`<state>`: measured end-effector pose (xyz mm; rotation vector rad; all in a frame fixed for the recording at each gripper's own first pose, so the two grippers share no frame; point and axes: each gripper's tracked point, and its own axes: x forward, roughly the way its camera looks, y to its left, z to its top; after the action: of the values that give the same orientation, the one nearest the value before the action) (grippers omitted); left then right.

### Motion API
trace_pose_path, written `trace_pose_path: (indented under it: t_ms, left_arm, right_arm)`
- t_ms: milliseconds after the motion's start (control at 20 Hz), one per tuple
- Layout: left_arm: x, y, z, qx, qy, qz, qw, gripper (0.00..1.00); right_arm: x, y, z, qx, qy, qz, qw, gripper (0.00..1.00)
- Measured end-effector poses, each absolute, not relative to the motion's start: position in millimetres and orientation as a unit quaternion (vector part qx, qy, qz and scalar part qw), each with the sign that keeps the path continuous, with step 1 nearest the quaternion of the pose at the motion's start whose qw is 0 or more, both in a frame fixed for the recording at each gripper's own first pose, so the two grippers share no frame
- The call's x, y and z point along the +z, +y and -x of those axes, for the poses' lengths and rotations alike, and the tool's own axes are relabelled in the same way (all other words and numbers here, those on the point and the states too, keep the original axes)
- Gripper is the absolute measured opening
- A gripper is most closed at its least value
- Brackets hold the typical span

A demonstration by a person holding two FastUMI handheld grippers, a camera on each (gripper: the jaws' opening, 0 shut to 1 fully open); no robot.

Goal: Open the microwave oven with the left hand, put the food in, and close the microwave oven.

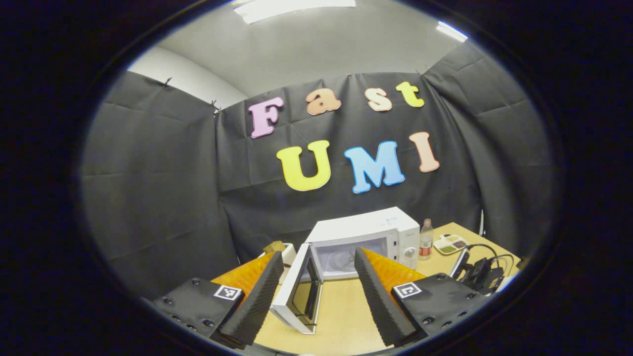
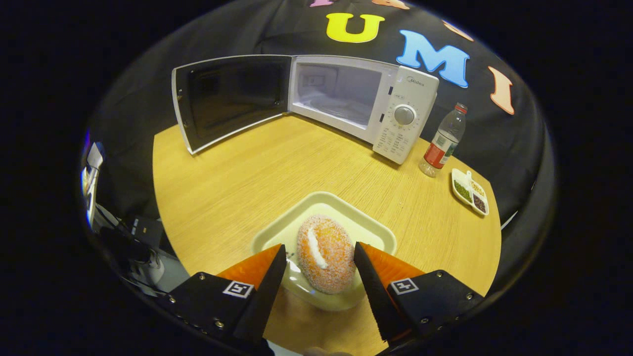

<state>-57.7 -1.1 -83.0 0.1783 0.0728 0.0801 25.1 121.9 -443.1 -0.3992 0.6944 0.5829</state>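
- Microwave oven (image 2: 363, 101) — a white, boxy shell with a round dial on its panel — stands at the far side of the wooden table (image 2: 237, 183).
- Its door (image 2: 230, 101), dark-glazed in a white frame, is swung wide to the left of the oven; the pale cavity is bare.
- In front of the oven, near the table's edge, a cream squarish plate (image 2: 277, 232) carries the food (image 2: 324, 252), an orange, sugary-grained bun with a white stripe.
- The right hand-held gripper (image 2: 320, 269) flanks the food, its ribbed black pads apart; contact is unclear.
- Right of the oven: a clear plastic bottle (image 2: 442, 141), then a small divided dish (image 2: 470, 193).
- The left hand-held gripper (image 1: 319, 277), jaws apart, holds nothing, facing the oven (image 1: 366, 237).
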Motion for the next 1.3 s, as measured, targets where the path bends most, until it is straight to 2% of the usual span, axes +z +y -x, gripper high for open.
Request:
trace_pose_path:
  t_ms: [400,450,500,550,600,700,800,850,1100,1150,1300]
  left_arm:
    - [-89,0,39,0.021,0.042,-0.088,0.995,0.97]
    - [-90,3,35,0.02,0.042,-0.088,0.995,1.0]
    - [-91,5,32,0.018,0.043,-0.085,0.995,0.97]
    - [-94,7,30,0.015,0.044,-0.083,0.995,1.0]
    - [-97,11,27,0.013,0.046,-0.08,0.996,0.94]
    - [-100,18,21,0.011,0.049,-0.078,0.996,1.0]
    - [-103,28,15,0.01,0.047,-0.083,0.995,0.97]
    - [-106,34,13,0.01,0.052,-0.087,0.995,1.0]
    - [-121,58,7,0.006,0.06,-0.077,0.995,1.0]
    - [-124,64,6,0.005,0.061,-0.079,0.995,1.0]
    - [-136,77,1,-0.002,0.07,-0.085,0.994,1.0]
  right_arm:
    - [-465,133,-42,0.285,0.369,0.169,0.869,0.85]
    - [-466,133,-42,0.287,0.373,0.167,0.866,0.84]
    - [-464,135,-43,0.284,0.373,0.164,0.868,0.8]
    - [-462,133,-41,0.284,0.379,0.163,0.866,0.74]
    - [-463,133,-42,0.281,0.382,0.167,0.864,0.71]
    - [-460,133,-39,0.282,0.395,0.16,0.859,0.68]
    - [-447,131,-45,0.272,0.393,0.152,0.865,0.68]
    - [-435,135,-45,0.277,0.391,0.135,0.867,0.56]
    - [-358,192,-70,0.287,0.373,-0.011,0.882,0.53]
    - [-343,209,-79,0.288,0.366,-0.046,0.884,0.56]
    - [-309,250,-117,0.279,0.333,-0.111,0.894,0.55]
